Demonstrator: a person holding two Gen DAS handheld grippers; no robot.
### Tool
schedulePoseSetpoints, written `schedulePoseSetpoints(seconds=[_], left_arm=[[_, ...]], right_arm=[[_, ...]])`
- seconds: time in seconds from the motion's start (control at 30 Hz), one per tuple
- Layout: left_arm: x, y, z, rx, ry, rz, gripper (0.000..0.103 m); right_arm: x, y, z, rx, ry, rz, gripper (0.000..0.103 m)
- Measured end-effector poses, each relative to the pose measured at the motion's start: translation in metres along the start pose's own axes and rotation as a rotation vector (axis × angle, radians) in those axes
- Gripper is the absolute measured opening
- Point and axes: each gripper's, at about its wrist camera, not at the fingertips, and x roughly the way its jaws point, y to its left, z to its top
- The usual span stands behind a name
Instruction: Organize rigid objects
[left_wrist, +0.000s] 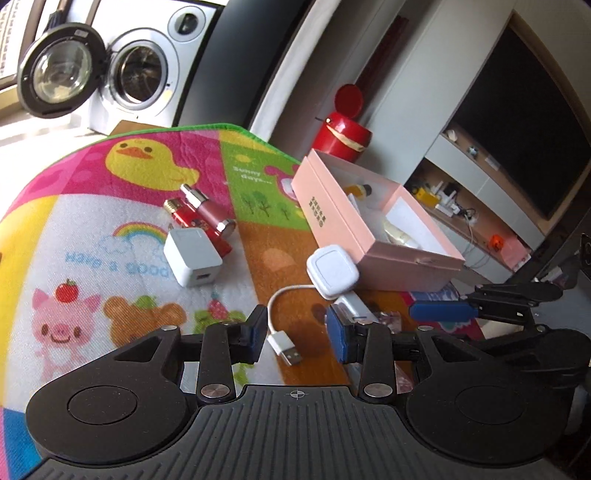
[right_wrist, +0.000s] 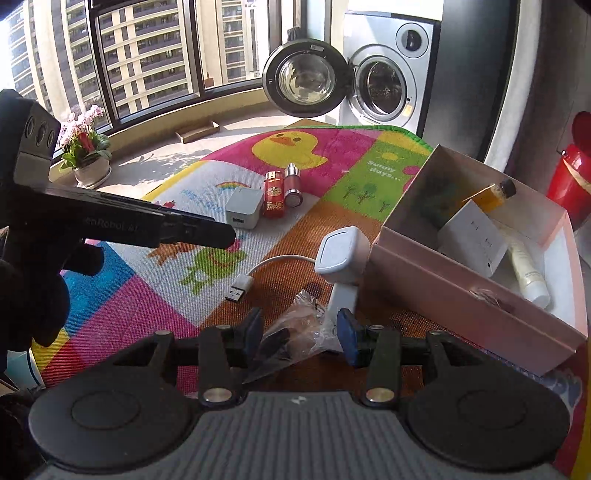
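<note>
On the colourful play mat my left gripper stands open over the USB plug of a white charger puck; nothing is gripped. My right gripper is open around a clear plastic bag lying on the mat; I cannot tell whether its pads touch the bag. The puck leans beside an open pink box that holds an amber bottle, a white carton and a cream tube. A white adapter, red lighter and pink bottle lie farther back.
A washing machine with its door swung open stands beyond the mat. A red bin is behind the pink box. A flower pot sits by the windows. My left gripper, held by a black-gloved hand, reaches in from the left.
</note>
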Motion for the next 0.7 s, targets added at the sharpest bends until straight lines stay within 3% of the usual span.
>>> schedulePoseSetpoints(seconds=[0.1,0.17,0.23,0.27,0.53,0.7], left_arm=[[0.008,-0.035,-0.015,0.069,0.095,-0.033,0.039],[0.016,-0.055,-0.023,0.14,0.114,0.01,0.039],[0.028,-0.072,-0.03,0.211,0.131,0.099,0.039],[0.034,-0.078,-0.032,0.231,0.14,0.129,0.039],[0.036,-0.077,-0.035,0.268,0.14,0.141,0.038],[0.015,-0.049,-0.027,0.287,0.089,0.309,0.033]], right_arm=[[-0.015,-0.027,-0.011,0.102,-0.067,-0.059,0.053],[-0.017,-0.039,-0.019,0.139,-0.085,-0.127,0.053],[-0.02,-0.045,-0.029,0.158,-0.093,-0.162,0.053],[-0.021,-0.047,-0.033,0.167,-0.097,-0.165,0.053],[-0.019,-0.041,-0.046,0.182,-0.128,-0.138,0.053],[0.009,-0.02,-0.029,0.13,-0.098,-0.078,0.053]])
